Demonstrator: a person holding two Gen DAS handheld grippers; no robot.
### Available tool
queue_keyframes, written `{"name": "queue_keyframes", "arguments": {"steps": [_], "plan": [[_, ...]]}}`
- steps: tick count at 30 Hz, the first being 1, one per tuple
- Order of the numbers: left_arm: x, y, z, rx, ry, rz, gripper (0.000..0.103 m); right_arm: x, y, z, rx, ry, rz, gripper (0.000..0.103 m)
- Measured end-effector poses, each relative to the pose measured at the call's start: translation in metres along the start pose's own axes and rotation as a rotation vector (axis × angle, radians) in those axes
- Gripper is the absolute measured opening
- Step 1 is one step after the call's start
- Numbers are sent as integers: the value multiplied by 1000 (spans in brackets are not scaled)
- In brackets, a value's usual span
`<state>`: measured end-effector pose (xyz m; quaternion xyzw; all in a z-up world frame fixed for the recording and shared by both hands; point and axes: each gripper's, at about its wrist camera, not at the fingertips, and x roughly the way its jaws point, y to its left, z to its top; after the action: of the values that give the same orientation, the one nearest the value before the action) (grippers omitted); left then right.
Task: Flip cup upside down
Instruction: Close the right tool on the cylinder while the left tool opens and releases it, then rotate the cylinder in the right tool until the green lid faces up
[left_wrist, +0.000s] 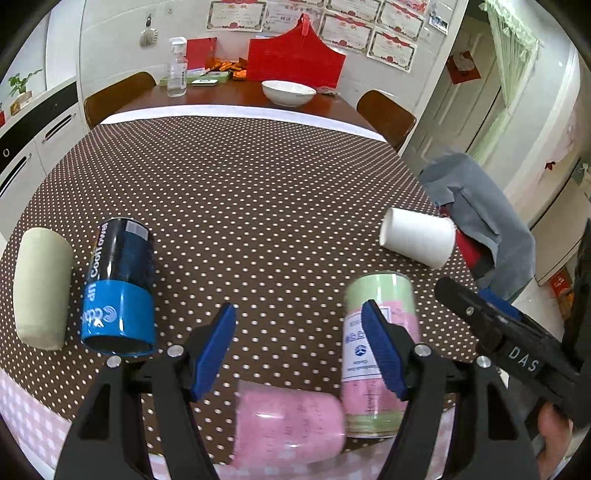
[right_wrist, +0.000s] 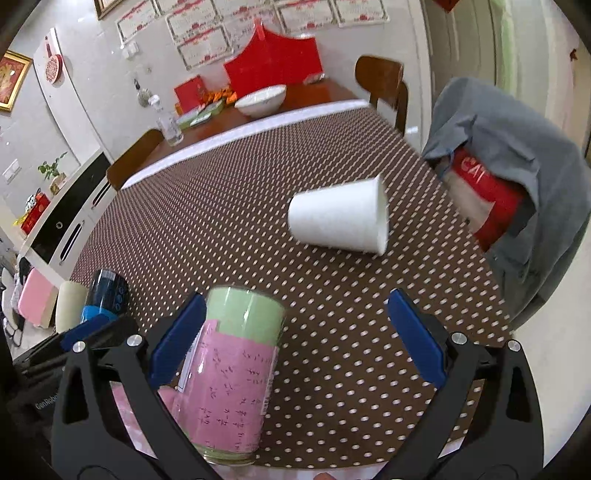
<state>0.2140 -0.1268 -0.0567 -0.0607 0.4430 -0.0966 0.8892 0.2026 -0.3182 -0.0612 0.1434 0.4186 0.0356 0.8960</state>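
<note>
Several cups lie on their sides on the brown polka-dot tablecloth (left_wrist: 240, 192). A pink cup (left_wrist: 288, 424) lies just below my open left gripper (left_wrist: 299, 350), between its blue pads. A green-and-pink cup (left_wrist: 380, 350) lies beside the left gripper's right finger; in the right wrist view this cup (right_wrist: 236, 373) sits against my right gripper's left pad. A white paper cup (left_wrist: 417, 236) lies further right and also shows in the right wrist view (right_wrist: 340, 218). A blue cup (left_wrist: 118, 284) and a beige cup (left_wrist: 40, 288) lie at the left. My right gripper (right_wrist: 295, 339) is open and empty.
A grey cloth over a red bag (left_wrist: 480, 221) hangs at the table's right edge. A white bowl (left_wrist: 288, 92), spray bottle (left_wrist: 177, 70) and red box (left_wrist: 291, 59) stand on the far wooden table. Chairs (left_wrist: 388, 114) flank it.
</note>
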Motion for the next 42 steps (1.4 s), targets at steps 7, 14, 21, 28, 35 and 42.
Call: {"name": "queue_keyframes", "arguments": {"steps": [7, 14, 21, 28, 35, 42], "plan": [[11, 11, 5, 32, 2, 51, 70, 35, 12, -5, 14, 135, 62, 97], [20, 21, 8, 31, 18, 47, 70, 55, 22, -8, 23, 204, 109, 96], [25, 28, 8, 26, 19, 44, 70, 70, 28, -7, 20, 256, 119, 95], [27, 34, 9, 21, 27, 31, 70, 74, 36, -7, 6, 276, 123, 89], [27, 37, 8, 24, 23, 29, 70, 73, 37, -5, 6, 276, 107, 89], [25, 41, 7, 24, 20, 36, 70, 72, 42, -6, -4, 272, 99, 89]]}}
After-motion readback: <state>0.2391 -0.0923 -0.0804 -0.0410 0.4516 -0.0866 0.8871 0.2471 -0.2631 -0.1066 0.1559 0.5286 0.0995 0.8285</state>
